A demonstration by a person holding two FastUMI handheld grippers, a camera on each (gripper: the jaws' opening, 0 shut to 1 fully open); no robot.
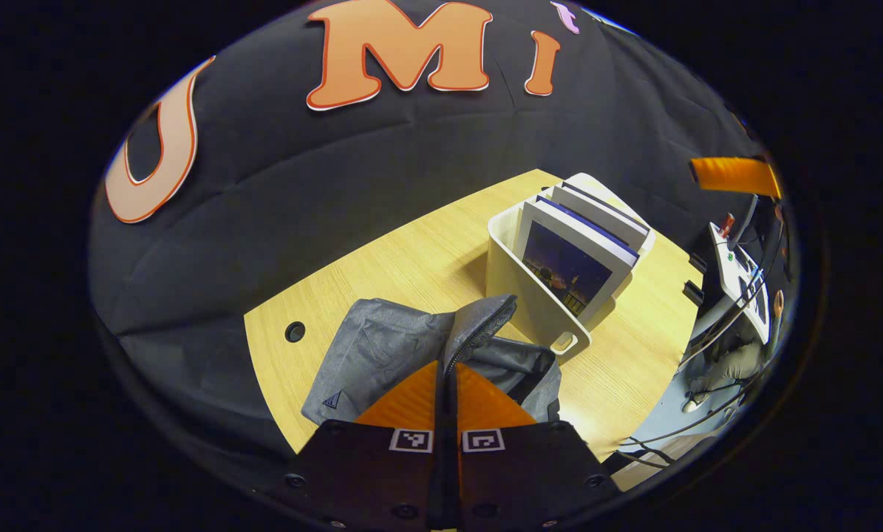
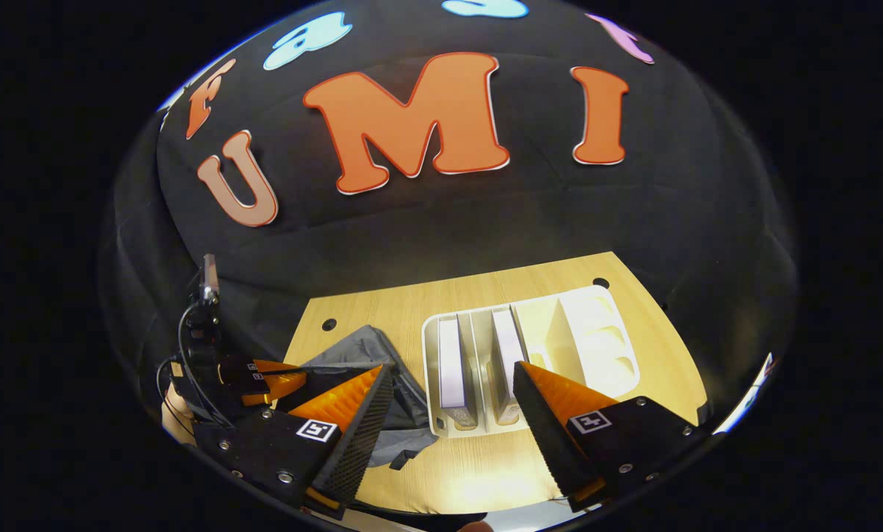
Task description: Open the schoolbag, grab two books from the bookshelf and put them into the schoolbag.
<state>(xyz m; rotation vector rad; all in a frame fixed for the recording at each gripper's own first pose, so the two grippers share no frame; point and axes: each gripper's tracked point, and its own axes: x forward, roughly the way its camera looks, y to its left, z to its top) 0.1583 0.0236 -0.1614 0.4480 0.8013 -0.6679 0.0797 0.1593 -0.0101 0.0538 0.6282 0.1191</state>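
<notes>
— Fingers of the left gripper (image 1: 446,377) first, nearest the lens: what are they doing?
— Pressed together on a grey flap of the schoolbag (image 1: 382,355), lifting it; it looks like the zip edge, though I can't be sure.
— And the bag itself?
— Slumped on the wooden table (image 1: 411,258), just beside the white bookshelf (image 1: 519,288).
— Right gripper (image 2: 452,388)?
— Fingers spread wide apart, holding nothing, poised above the near end of the shelf.
— Books?
— From the right gripper view, two books (image 2: 451,362) stand upright in neighbouring slots at the shelf's left; the slots to the right hold none. In the left gripper view the front cover is a dark picture.
— Farther off?
— The left gripper (image 2: 282,380) shows at the bag's edge, a hand behind it, then the black cloth wall (image 2: 441,236).
</notes>
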